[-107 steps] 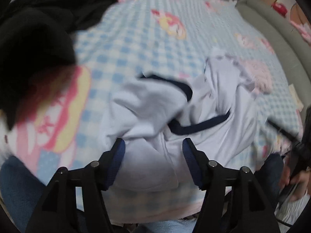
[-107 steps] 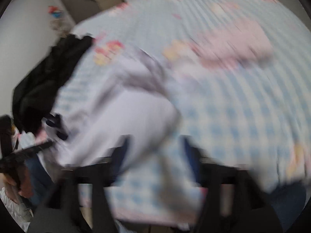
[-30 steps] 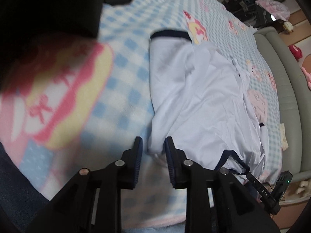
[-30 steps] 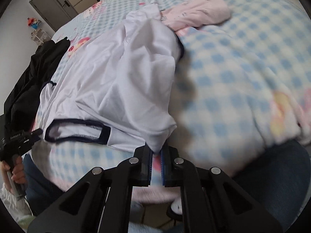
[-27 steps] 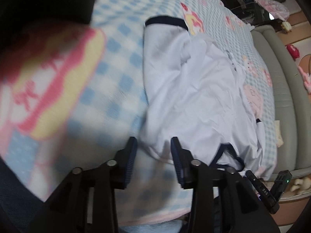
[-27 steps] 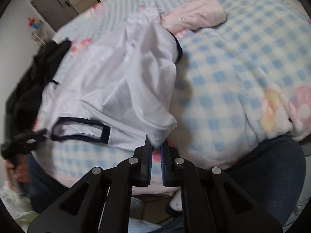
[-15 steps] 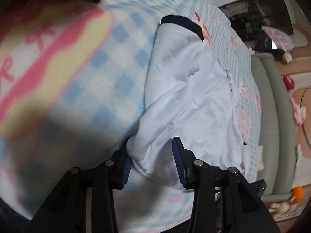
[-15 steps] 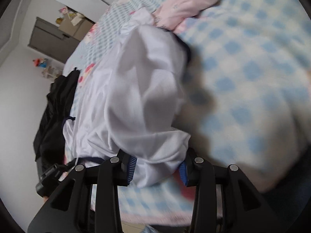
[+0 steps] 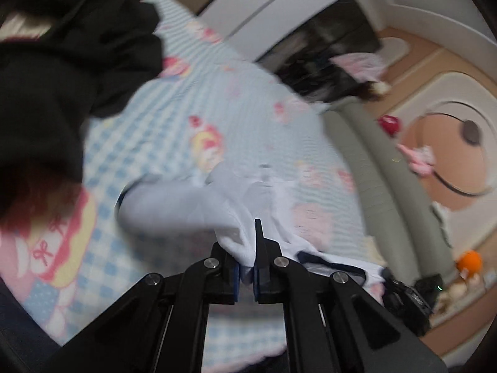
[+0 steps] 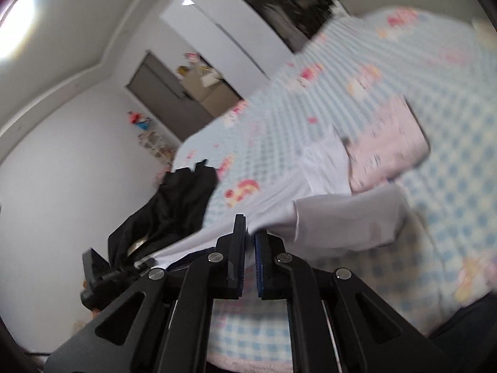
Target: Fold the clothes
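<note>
Now your left gripper (image 9: 247, 248) is pinching a bunched edge of the white garment (image 9: 192, 205), its blue pads pressed together on the cloth, which drapes over the left finger. From there the garment stretches away from the jaws, off the blue checked blanket (image 9: 149, 124) near the gripper; its far end, past a dark-trimmed opening, seems to rest on the blanket. A navy-trimmed edge of it trails off to the right of the gripper.

Your right gripper (image 10: 250, 239) is likewise clamped on a white edge of the garment, the fabric pulled taut and running up and to the right from between the fingers. Just past it a folded pink garment (image 10: 388, 152) lies on the blanket, touching or overlapping the white one. A pile of black clothing (image 10: 174, 205) sits at the blanket's left edge, apart from the white garment. In the right wrist view your other hand's gripper shows low at the left. Both views are motion-blurred, so finer details of the fabric stay unclear.
</note>
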{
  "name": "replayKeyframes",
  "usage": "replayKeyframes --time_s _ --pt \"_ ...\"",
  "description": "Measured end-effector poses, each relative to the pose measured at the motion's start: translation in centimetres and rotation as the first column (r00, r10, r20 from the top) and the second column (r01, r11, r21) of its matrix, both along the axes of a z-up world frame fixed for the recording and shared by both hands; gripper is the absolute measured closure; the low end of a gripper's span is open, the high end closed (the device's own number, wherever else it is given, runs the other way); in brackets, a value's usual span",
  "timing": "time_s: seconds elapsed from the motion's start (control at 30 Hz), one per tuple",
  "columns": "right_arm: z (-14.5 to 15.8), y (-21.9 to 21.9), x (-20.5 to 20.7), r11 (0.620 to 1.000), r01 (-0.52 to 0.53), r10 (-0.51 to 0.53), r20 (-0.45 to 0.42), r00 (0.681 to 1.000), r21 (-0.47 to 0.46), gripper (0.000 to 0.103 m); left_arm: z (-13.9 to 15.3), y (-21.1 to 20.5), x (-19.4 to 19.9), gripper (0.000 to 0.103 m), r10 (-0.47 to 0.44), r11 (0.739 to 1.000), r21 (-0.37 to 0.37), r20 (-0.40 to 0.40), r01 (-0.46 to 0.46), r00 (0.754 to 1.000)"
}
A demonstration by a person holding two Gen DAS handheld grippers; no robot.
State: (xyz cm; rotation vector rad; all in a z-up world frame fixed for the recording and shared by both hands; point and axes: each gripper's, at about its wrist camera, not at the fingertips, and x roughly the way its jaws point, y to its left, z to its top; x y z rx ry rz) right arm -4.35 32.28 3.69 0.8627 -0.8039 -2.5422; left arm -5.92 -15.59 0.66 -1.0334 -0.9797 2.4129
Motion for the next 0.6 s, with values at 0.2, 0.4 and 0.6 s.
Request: replayKeyframes --time_s 0.2,0.4,0.6 --pt "-7.9 -1.0 -1.8 0.998 0.061 -0.065 0.227 0.972 0.025 0.098 -2.1 3.7 -0.4 0.097 -0.043 0.997 -0.055 0.055 0.046 0.998" --pt "-17.3 -2.4 -2.3 0.998 0.061 -0.052 0.507 0.86 -0.002 0.076 -5.6 4.2 -0.5 0.097 -0.003 0.998 -0.065 0.151 0.013 0.989" --pt "-16.4 -2.9 -1.8 0.995 0.061 -0.017 0.451 0.892 -0.083 0.058 -6.6 3.7 -0.1 0.097 0.045 0.997 -0.067 0.185 -0.033 0.982"
